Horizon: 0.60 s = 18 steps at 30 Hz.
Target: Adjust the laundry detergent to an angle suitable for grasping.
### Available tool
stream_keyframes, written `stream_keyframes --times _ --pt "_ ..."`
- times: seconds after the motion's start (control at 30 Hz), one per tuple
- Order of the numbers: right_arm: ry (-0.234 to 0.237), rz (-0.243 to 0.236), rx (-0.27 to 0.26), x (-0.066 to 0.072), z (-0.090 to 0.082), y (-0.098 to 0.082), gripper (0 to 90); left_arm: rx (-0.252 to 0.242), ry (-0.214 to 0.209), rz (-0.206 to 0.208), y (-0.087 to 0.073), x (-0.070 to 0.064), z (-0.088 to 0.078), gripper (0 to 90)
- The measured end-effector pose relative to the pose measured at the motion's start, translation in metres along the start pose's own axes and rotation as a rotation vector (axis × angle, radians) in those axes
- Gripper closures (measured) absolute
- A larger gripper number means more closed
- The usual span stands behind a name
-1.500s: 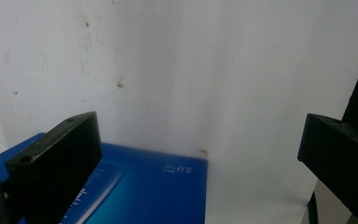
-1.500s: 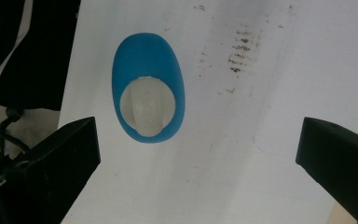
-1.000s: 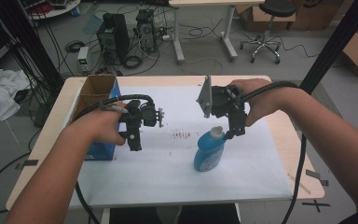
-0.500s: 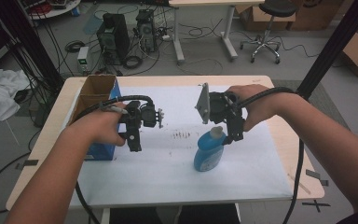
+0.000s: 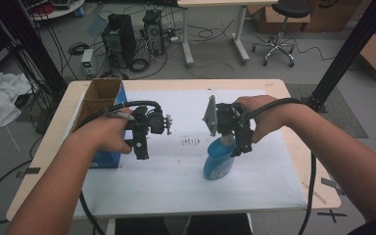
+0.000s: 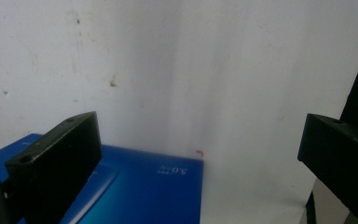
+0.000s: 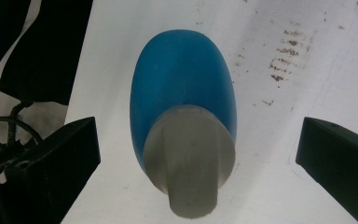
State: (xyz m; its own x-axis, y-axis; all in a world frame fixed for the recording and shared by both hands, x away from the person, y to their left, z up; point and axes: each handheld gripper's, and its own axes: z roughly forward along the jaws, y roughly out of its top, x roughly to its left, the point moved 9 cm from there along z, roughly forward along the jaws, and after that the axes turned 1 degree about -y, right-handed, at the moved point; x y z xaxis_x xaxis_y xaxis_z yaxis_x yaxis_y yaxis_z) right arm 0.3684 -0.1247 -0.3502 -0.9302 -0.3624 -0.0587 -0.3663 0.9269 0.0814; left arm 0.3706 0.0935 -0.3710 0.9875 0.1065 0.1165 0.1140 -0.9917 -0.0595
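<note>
Right gripper hovered wide open right above the blue bottle; left gripper, open too, hung left of the bottle, over the box.

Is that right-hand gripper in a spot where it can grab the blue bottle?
Probably yes. The right gripper hangs directly above the blue bottle, its jaws wide open on either side of the grey cap, apart from it, and nothing lies between. The left gripper is off by the blue box.
</note>
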Motion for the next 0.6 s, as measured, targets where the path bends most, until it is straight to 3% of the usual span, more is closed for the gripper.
stream_keyframes --times 0.6 --pt "0.018 -0.006 0.021 0.002 0.022 -0.001 0.0 -0.009 0.000 -0.004 -0.001 -0.002 0.003 0.1"
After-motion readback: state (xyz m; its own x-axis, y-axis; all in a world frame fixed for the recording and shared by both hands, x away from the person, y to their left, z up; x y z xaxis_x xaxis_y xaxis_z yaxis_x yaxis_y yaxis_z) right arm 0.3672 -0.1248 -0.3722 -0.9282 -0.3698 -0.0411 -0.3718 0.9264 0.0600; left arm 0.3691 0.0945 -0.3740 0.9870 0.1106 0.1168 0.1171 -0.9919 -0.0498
